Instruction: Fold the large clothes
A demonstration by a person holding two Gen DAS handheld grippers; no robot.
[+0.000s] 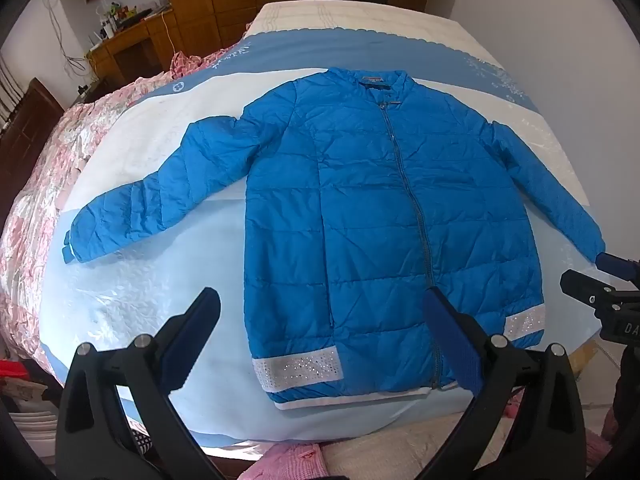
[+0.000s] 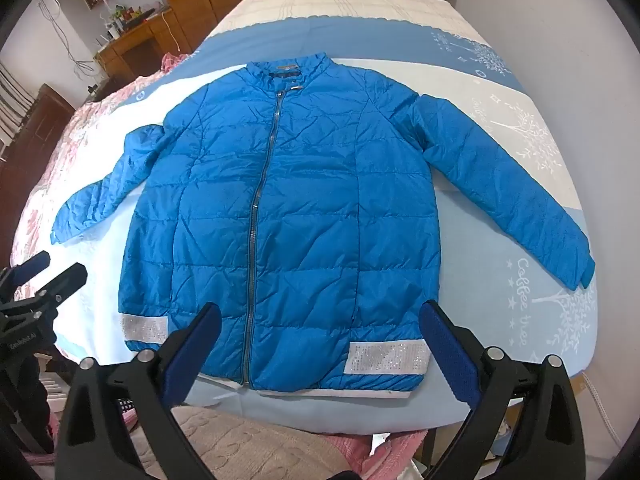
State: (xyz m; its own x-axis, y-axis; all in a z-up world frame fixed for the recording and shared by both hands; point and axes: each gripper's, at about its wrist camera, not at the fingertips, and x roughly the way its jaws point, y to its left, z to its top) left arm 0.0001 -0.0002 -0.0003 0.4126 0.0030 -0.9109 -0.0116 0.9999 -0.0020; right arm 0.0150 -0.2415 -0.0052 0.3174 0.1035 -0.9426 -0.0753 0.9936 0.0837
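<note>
A blue quilted jacket (image 1: 360,216) lies flat and zipped on the bed, collar far, both sleeves spread out; it also shows in the right wrist view (image 2: 304,216). Silver sequin bands mark its hem. My left gripper (image 1: 320,312) is open and empty, held above the hem near the jacket's left front. My right gripper (image 2: 320,328) is open and empty above the hem's middle. Each gripper shows at the edge of the other's view: the right gripper (image 1: 600,280), the left gripper (image 2: 44,276).
The bed (image 2: 520,240) has a blue-and-white printed sheet. A pink floral quilt (image 1: 44,168) lies along its left side. A wooden desk (image 1: 132,44) and wardrobe stand beyond at the left. Pink cloth (image 2: 248,444) lies below the near edge.
</note>
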